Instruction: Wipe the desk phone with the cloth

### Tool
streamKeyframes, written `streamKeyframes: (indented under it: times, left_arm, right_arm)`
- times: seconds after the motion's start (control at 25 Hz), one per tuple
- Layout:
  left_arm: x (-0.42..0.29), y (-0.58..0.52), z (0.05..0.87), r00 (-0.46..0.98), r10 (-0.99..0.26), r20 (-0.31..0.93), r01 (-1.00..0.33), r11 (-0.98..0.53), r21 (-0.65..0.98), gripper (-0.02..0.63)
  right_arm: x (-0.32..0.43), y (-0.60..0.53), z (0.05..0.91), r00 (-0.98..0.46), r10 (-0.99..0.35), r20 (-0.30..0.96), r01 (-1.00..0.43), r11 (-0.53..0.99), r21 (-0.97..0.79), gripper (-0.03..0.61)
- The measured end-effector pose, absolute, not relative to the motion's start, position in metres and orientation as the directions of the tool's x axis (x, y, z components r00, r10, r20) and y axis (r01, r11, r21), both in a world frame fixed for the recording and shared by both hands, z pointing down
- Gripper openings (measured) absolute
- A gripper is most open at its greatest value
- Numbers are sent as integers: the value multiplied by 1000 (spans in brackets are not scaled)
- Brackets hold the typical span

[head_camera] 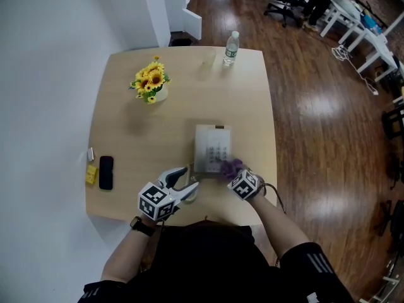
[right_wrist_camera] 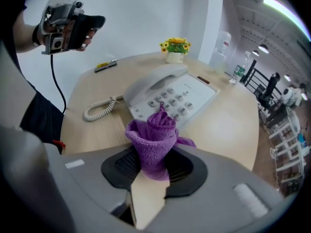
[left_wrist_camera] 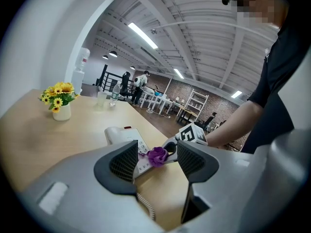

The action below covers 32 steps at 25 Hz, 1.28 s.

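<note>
Wooden desk (head_camera: 126, 106) | right claw (right_wrist_camera: 154, 171) pinches purple cloth (right_wrist_camera: 155, 135) at desk phone (right_wrist_camera: 180, 93) | left claw (left_wrist_camera: 155, 161) wide, empty

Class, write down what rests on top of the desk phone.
The handset lies on the desk phone, keypad bare beside it. The purple cloth, clamped in the right gripper, hides the phone's near corner; contact there cannot be seen.

Your right gripper (right_wrist_camera: 153, 168) pinches the purple cloth (right_wrist_camera: 154, 135) at lower centre; the desk phone (right_wrist_camera: 171, 93) lies just above it, mid-frame.
</note>
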<state>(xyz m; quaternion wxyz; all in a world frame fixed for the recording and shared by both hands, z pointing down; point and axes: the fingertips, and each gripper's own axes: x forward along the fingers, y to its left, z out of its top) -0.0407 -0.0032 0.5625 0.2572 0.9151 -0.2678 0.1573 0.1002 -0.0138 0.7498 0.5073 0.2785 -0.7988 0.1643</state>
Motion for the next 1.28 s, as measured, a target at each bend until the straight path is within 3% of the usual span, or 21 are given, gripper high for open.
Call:
streamKeyframes:
  times: [0.2,0.44,0.88,1.28]
  left_arm:
    - [-39,-3,559,809,-410,421,-568,-728,384,249]
    - [-43,-4,556,808,-420,413,-571,-728,378,249]
    - [-36,-3,548,826,-407,390,-545,-753,369,249]
    - [-32,12,546,832,-405,379,-537,-759,369,249]
  right_arm:
    - [139,-11,744,-310,-319,896,-713,701,4,130]
    - [158,-12,712,-415,-435,799,-825,551,-128,132]
    - [152,3,654,-504,-554,663,-857,419,-301,132]
    - [172,27,635,-480,-595,645,-873,395,-285,132]
